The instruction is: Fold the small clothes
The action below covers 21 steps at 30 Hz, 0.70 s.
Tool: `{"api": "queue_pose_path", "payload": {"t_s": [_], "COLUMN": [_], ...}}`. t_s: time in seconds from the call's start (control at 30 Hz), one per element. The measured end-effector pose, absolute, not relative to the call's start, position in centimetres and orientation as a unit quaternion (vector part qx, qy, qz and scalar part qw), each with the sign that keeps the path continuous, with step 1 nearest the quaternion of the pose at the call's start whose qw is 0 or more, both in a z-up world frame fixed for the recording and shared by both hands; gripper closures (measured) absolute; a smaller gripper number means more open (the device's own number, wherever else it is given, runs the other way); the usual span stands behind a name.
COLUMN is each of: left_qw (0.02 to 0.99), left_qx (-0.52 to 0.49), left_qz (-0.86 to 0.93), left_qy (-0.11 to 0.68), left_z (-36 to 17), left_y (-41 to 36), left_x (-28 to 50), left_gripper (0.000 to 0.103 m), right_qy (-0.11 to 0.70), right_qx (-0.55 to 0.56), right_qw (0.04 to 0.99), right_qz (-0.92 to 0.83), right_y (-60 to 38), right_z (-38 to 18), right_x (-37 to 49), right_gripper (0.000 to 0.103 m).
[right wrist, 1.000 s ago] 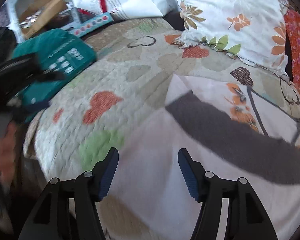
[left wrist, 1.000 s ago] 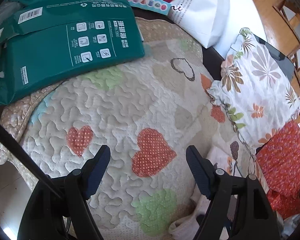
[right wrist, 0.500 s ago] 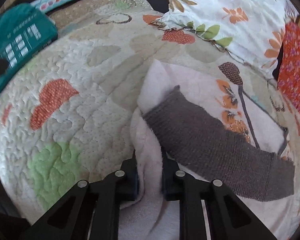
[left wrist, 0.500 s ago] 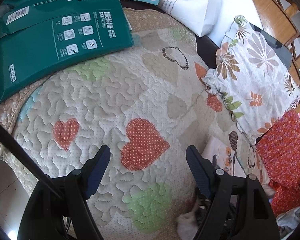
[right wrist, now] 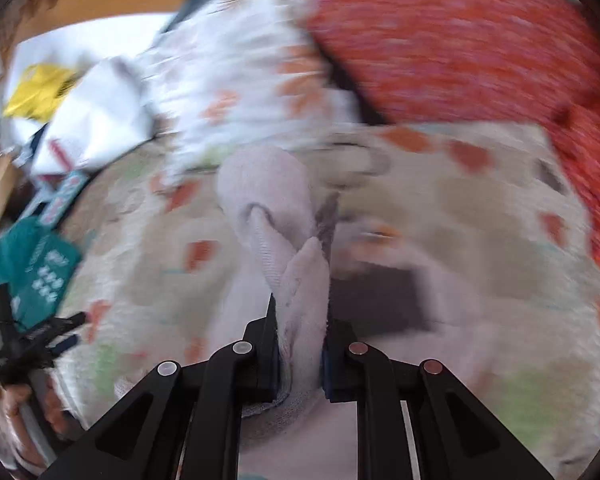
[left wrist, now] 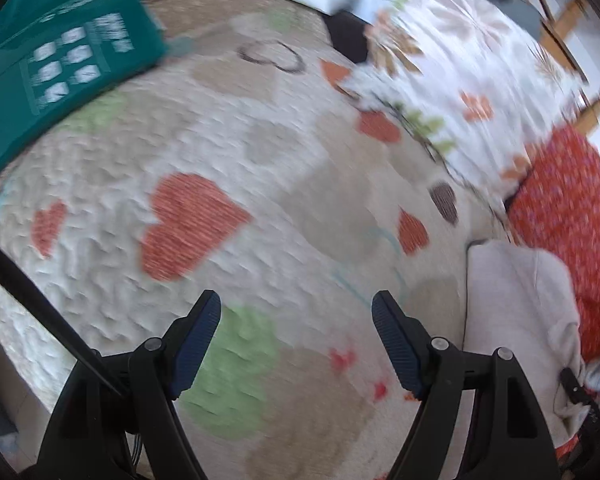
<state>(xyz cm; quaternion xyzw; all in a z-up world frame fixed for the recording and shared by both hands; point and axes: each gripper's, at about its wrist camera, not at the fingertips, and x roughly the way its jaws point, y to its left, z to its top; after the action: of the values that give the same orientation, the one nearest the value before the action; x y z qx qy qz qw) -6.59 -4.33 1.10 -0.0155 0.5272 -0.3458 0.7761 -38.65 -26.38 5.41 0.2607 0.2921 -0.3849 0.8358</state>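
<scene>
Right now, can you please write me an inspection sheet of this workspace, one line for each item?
Surface: quilted heart-pattern cover, mostly bare.
Job's things: pale garment, pinched and bunched, partly lifted.
Clutter: green package; white bag; floral pillow; red cloth.
Grippers: right claw shut on the garment; left claw open, nothing between its fingers.
Cables: a thin dark line beside the left claw, kind unclear.
Surroundings: wooden floor; views blurred.

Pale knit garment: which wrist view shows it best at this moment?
The right wrist view. The pale knit garment fills the centre, bunched and pinched between the right gripper fingers. The left wrist view catches only a blurred part of the cloth at the right edge, lying on the heart-patterned quilt.
</scene>
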Motion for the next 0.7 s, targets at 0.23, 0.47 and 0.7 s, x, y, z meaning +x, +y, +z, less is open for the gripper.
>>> {"api": "queue_pose_path", "payload": {"t_s": [0.23, 0.47, 0.7], "left_qw": [0.719, 0.673, 0.634], "left_qx": [0.038, 0.076, 0.141], "left_qz": [-0.454, -0.541, -0.570], "left_qy": [0.524, 0.498, 0.503], "left_z": [0.7, 2.8, -1.0], "left_y": [-10.2, -15.9, -18.9], "left_x": [-14.5, -22.8, -28.5], "left_gripper": [0.026, 0.026, 0.026], "right_qy": [0.310, 0.238, 0.281], "right_qx": [0.393, 0.401, 0.394], "right_qw": [0.785, 0.797, 0.788], "right_qz": [-0.363, -0.384, -0.380], "right_y": [-30.2, -30.5, -35.4], "right_z": [-2.1, 0.5, -0.3], "right_x": [-47.8, -51.1, -48.0], "right_gripper": [0.081, 0.066, 0.048]}}
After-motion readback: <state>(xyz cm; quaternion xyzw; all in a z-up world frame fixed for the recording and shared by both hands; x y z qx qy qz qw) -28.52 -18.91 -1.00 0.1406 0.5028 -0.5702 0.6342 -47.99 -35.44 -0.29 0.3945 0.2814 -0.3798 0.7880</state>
